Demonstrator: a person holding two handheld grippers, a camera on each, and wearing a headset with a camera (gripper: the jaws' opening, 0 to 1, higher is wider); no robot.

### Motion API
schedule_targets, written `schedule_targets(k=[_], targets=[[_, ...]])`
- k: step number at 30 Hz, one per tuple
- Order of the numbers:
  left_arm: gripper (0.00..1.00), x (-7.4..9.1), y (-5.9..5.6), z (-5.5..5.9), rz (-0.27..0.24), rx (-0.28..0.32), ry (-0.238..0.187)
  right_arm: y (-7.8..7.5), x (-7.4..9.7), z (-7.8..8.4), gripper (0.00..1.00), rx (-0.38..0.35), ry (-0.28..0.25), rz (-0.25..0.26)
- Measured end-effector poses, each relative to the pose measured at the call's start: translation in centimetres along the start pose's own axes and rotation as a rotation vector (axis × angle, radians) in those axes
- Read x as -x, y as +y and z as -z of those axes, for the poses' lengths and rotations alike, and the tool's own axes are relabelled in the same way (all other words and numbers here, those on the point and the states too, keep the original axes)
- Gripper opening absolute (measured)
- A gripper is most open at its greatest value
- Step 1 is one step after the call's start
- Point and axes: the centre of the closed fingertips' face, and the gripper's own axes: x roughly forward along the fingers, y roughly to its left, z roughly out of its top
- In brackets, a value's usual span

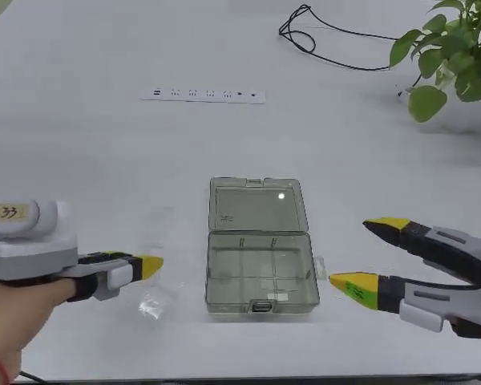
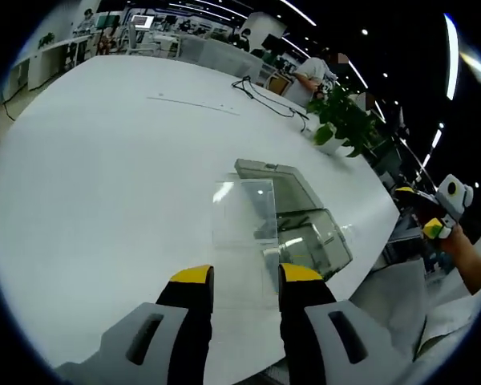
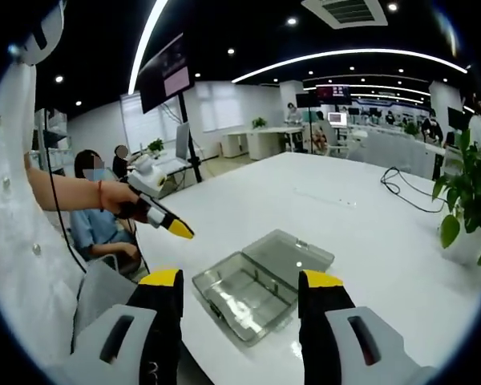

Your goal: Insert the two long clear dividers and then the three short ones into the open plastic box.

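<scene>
"Dividers (image 2: 242,210), where found?"
"Flat on the white table (image 1: 80,160), just left of the plastic box (image 1: 260,273), ahead of the left gripper (image 2: 242,277); none lifted (clear on white, count uncertain)."
"Box?"
"Centred, lid (image 1: 256,204) laid back, so the inside is reachable from above."
"Claws?"
"Both spread, pinching nothing. Left aims at the sheets, likely for the first pick; right gripper (image 1: 367,255) hovers beside the box, probably to steady it."
</scene>
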Motion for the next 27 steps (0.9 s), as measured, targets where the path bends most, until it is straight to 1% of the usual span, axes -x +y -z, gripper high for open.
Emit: schedule_targets(k=[1,3,5,7,8,11,12,14,16,19,22,27], targets=[[0.3,0.0,-0.7,-0.5,0.018,0.004,-0.023,0.1,-0.2,-0.4,0.57,-0.009,-0.007,-0.001],[0.3,0.1,-1.8,-1.1,0.041,0.011,-0.042,0.4,-0.5,-1.2,0.54,-0.014,-0.02,-0.002],[0.3,0.0,-3.6,-1.8,0.078,-0.018,-0.072,0.8,-1.0,-2.3,0.51,-0.029,-0.041,0.0],[0.3,0.0,-4.9,-2.2,0.107,-0.021,-0.088,1.1,-1.4,-2.9,0.48,-0.049,-0.054,-0.003],[0.3,0.0,-5.8,-2.6,0.126,-0.027,-0.107,1.3,-1.7,-3.3,0.46,-0.057,-0.061,-0.002],[0.3,0.1,-7.4,-3.4,0.155,-0.027,-0.138,1.9,-2.4,-4.3,0.41,-0.089,-0.086,-0.007],[0.3,0.1,-8.0,-3.7,0.165,-0.038,-0.149,2.1,-2.6,-4.5,0.39,-0.093,-0.09,-0.009],[0.3,0.0,-9.0,-3.9,0.177,-0.058,-0.154,2.4,-3.0,-4.9,0.36,-0.1,-0.096,-0.007],[0.3,0.0,-10.0,-4.1,0.196,-0.07,-0.167,2.4,-3.5,-5.1,0.34,-0.132,-0.103,0.0],[0.3,-0.1,-10.9,-4.4,0.209,-0.081,-0.179,2.5,-4.0,-5.3,0.3,-0.171,-0.116,0.009],[0.3,-0.2,-12.0,-4.6,0.227,-0.094,-0.189,2.6,-4.8,-5.2,0.28,-0.199,-0.11,0.021],[0.3,-0.3,-13.0,-4.7,0.244,-0.113,-0.195,2.8,-5.7,-4.4,0.23,-0.236,-0.085,0.032]])
